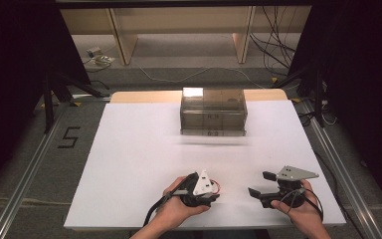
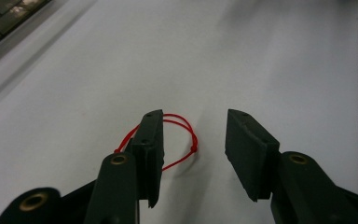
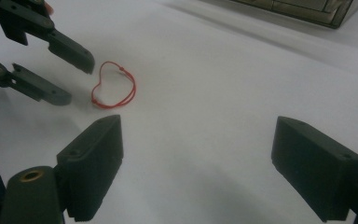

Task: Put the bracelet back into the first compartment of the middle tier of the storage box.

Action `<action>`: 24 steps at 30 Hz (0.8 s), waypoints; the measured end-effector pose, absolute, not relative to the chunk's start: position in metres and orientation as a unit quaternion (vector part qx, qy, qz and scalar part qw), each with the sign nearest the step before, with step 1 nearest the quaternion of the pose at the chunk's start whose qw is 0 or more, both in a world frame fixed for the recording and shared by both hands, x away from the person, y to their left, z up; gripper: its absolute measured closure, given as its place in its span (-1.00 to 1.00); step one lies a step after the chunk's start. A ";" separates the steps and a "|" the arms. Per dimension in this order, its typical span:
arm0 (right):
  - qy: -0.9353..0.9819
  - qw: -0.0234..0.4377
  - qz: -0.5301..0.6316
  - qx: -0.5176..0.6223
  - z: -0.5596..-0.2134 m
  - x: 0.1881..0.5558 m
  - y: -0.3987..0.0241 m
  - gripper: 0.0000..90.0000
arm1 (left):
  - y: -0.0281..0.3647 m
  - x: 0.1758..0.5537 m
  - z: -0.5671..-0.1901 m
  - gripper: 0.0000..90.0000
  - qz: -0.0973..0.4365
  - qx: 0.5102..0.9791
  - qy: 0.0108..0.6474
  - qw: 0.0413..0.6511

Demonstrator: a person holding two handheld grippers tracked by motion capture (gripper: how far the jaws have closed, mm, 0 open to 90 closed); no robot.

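1. Thing being worked on: a thin red cord loop with a small knot (image 2: 179, 140), lying flat on the white tabletop (image 1: 144, 164) near the person's edge, just in front of the left gripper (image 1: 206, 191).
2. Left gripper: jaws about half open, nothing clamped. In the left gripper view one pad covers the near-left part of the loop, and the rest of the cord lies in the gap between the pads. The other pad is clear of it.
3. Whether that pad rests on the cord or hangs just above it, I can't tell.
4. In the right gripper view, the left gripper (image 3: 74, 79) comes in low and nearly flat, tips at the loop's (image 3: 114, 86) edge. My read: a shallow angle so the pads can pinch a cord that has almost no height.
5. Right gripper (image 1: 258, 186): jaws wide apart, empty, held off to the side and well apart from the loop. Its pads frame bare table. Probably parked to stay out of the way, or waiting for a handover.
6. Smoky translucent plastic drawer box (image 1: 214, 112) sits at the far middle of the table, well apart from both grippers. Drawers look closed.
7. Judgement: pickup not yet made. Risk is the pads closing on only one strand, or sliding over the cord.
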State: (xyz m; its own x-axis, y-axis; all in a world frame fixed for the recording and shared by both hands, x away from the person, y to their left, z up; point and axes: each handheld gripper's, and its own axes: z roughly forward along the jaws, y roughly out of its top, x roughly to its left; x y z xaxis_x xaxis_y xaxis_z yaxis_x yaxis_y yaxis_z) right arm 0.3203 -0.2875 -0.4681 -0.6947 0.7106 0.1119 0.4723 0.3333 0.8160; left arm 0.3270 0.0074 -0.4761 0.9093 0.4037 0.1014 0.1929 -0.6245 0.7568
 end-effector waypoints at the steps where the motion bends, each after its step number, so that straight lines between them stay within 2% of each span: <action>1: 0.806 0.134 0.446 0.367 -0.468 0.320 -0.288 -0.61 | 0.005 0.328 -0.478 0.28 0.130 0.894 0.166 0.396; 16: 0.806 0.135 0.446 0.366 -0.468 0.320 -0.288 -0.61 | -0.001 0.343 -0.492 0.56 0.084 0.897 0.199 0.385; 24: 0.806 0.135 0.446 0.366 -0.468 0.320 -0.288 -0.61 | 0.002 0.345 -0.492 0.83 0.077 0.896 0.206 0.387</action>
State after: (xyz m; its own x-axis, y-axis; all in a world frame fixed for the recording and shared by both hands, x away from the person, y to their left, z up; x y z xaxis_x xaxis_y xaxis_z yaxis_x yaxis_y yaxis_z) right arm 0.3203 -0.2883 -0.4680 -0.6962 0.7094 0.1095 0.4694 0.3345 0.8172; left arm 0.3451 0.0022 -0.4918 0.9034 0.4284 -0.0210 0.3092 -0.6164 0.7242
